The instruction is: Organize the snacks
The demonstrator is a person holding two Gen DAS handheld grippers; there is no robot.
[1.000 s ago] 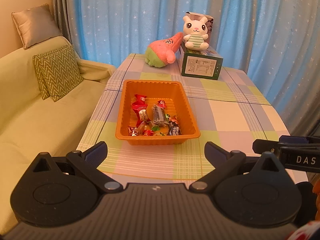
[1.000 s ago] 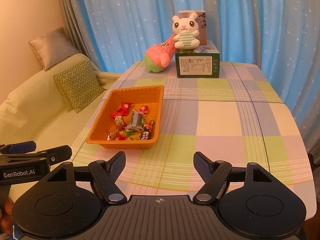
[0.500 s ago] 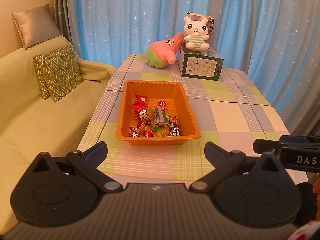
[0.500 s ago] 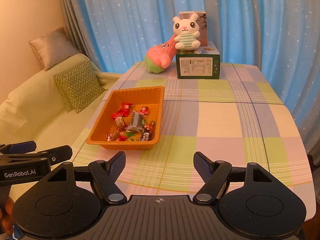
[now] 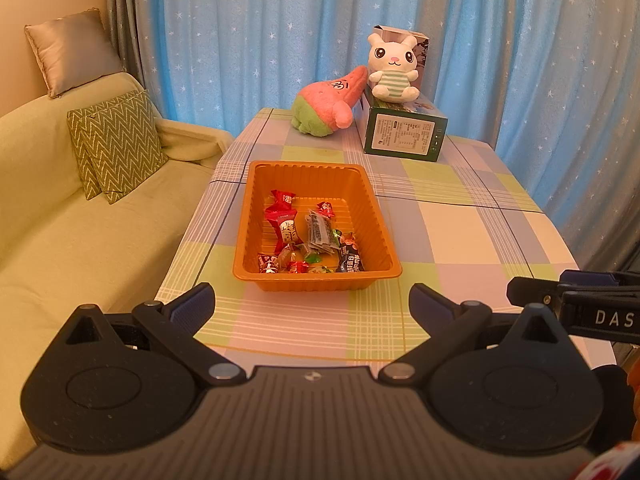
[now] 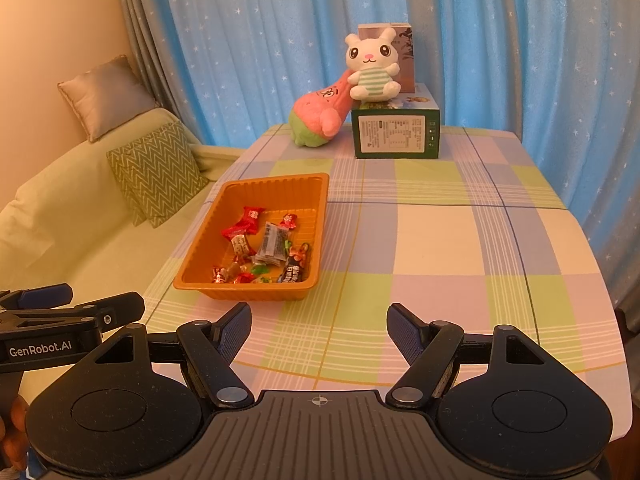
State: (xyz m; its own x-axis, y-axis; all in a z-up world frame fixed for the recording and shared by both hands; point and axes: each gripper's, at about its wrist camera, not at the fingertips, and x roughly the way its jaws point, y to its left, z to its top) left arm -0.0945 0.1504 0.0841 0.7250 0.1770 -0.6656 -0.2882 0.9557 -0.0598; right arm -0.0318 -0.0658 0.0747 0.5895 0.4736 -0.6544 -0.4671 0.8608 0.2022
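Observation:
An orange tray (image 5: pixel 372 196) sits on the left half of the checked table and holds several wrapped snacks (image 5: pixel 316 236); it also shows in the right wrist view (image 6: pixel 316 224), with its snacks (image 6: pixel 272 248). My left gripper (image 5: pixel 312 306) is open and empty, held above the table's near edge just in front of the tray. My right gripper (image 6: pixel 319 328) is open and empty, above the near edge to the right of the tray. Each gripper shows at the edge of the other's view.
A pink plush (image 5: pixel 328 106), a white bunny plush (image 5: pixel 394 66) and a green box (image 5: pixel 404 136) stand at the table's far end before blue curtains. A sofa (image 5: pixel 80 240) with cushions runs along the table's left side.
Both grippers have drifted very slightly; the scene is otherwise unchanged and both stay open.

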